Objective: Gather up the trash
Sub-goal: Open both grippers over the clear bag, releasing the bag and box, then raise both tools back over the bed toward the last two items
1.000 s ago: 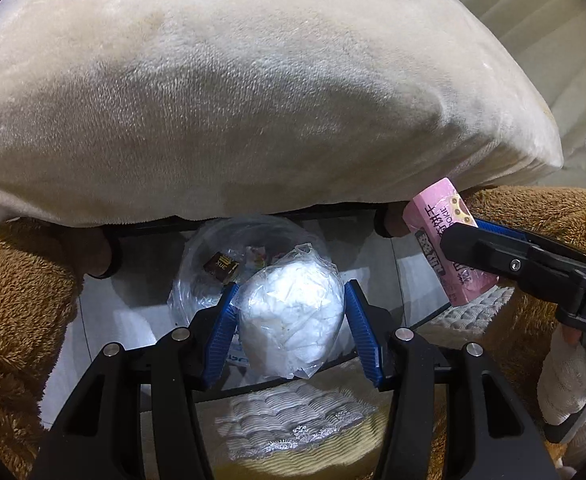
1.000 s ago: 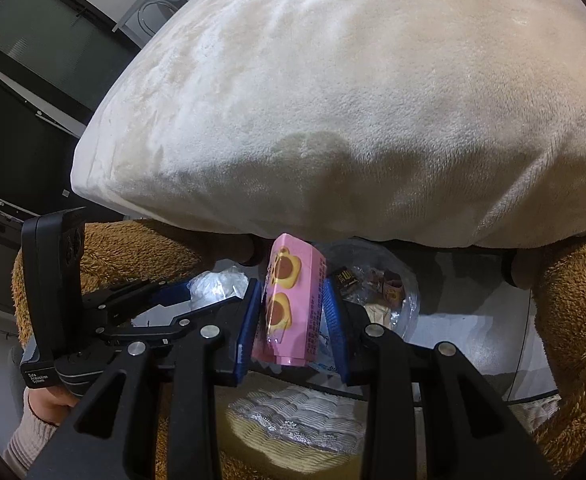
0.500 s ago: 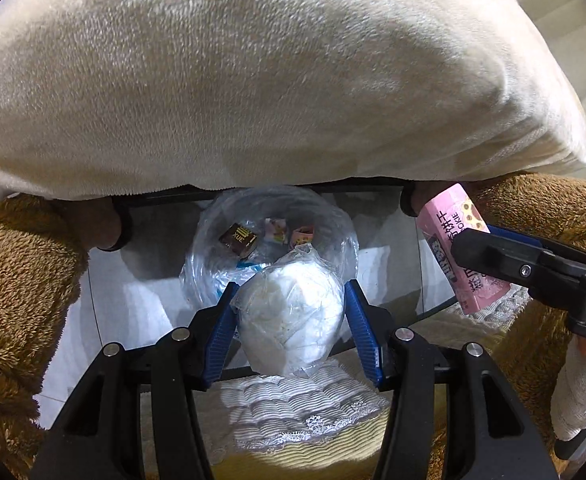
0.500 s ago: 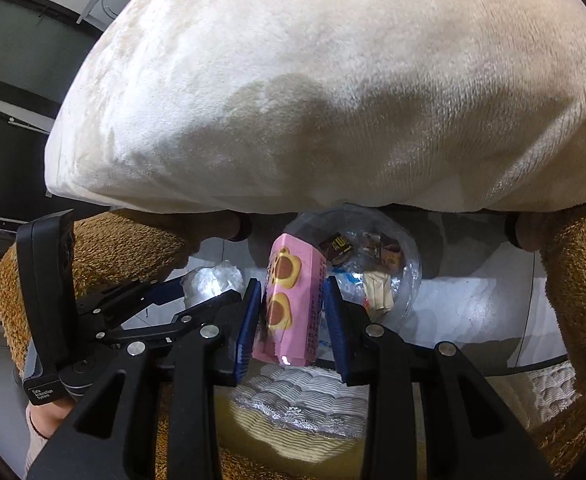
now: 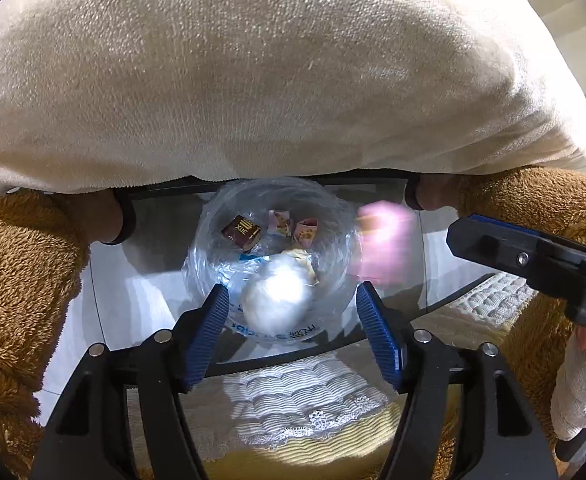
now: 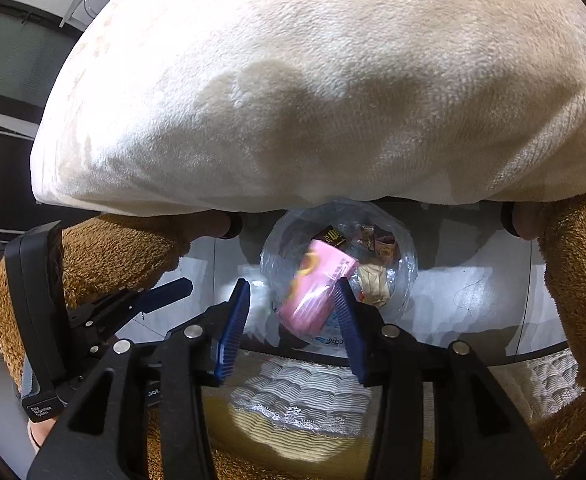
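A bin lined with a clear plastic bag (image 5: pixel 209 252) (image 6: pixel 409 264) stands on the floor below both grippers and holds several small wrappers, among them a brown one (image 5: pixel 242 233) (image 6: pixel 331 236). My left gripper (image 5: pixel 292 292) is opening. A white crumpled ball (image 5: pixel 277 300) shows blurred between its blue pads (image 5: pixel 209 332), touching neither, over the bag's mouth. My right gripper (image 6: pixel 292 286) is opening too. A pink snack packet (image 6: pixel 317 288) (image 5: pixel 385 248), blurred and tilted, hangs loose between its jaws above the bag.
A big cream plush cushion (image 5: pixel 253 80) (image 6: pixel 313 80) overhangs the bin's far side. Brown plush fabric (image 5: pixel 13 280) (image 6: pixel 573 300) flanks it left and right. White quilted cloth (image 5: pixel 293 396) lies under the grippers. A cream knitted sleeve (image 5: pixel 577 380) shows behind the right gripper.
Both grippers' jaws have spread. The white ball has left the left pads and dropped toward the bag. The pink packet has tipped over and slipped free of the right pads.
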### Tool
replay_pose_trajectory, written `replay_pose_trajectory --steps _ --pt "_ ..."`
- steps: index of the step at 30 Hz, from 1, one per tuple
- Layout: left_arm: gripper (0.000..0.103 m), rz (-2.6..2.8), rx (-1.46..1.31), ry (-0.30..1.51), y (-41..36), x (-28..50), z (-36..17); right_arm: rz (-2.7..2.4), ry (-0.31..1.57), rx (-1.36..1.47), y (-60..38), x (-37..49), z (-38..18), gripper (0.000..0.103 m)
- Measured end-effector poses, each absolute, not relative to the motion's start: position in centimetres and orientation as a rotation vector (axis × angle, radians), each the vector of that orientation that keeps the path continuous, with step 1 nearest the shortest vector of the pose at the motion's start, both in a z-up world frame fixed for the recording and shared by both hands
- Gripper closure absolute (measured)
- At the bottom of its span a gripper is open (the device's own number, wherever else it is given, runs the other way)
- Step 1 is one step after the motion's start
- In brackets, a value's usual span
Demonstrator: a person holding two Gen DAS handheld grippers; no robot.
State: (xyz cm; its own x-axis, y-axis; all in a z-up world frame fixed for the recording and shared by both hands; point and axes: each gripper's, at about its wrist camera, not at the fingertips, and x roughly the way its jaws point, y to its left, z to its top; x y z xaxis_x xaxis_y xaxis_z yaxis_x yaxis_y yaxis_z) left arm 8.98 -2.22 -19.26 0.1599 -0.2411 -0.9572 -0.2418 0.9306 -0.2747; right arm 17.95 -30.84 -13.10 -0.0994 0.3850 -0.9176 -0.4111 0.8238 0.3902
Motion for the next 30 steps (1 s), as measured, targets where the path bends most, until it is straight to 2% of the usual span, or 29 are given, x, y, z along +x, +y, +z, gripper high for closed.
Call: replay_pose_trajectory --steps 11,22,26,30 --pt "0.038 0.003 -0.423 1.333 -1.7 8.4 -17.3 0.711 1.46 -0.018 -31.4 17.6 -11.2 0.058" --pt "0.038 -0.043 -0.389 1.127 -1.6 7.0 -12.7 0.827 1.208 -0.03 -32.8 15.7 -6.1 0.058" --pt "0.038 -0.068 -0.396 1.022 -0.8 6.5 -10.4 0.848 1.1 -0.046 -33.2 15.5 -4.0 0.05" --pt "0.038 -0.078 -0.373 0.915 -0.2 6.7 -7.8 0.851 0.994 -0.073 -33.3 15.9 -1.8 0.047"
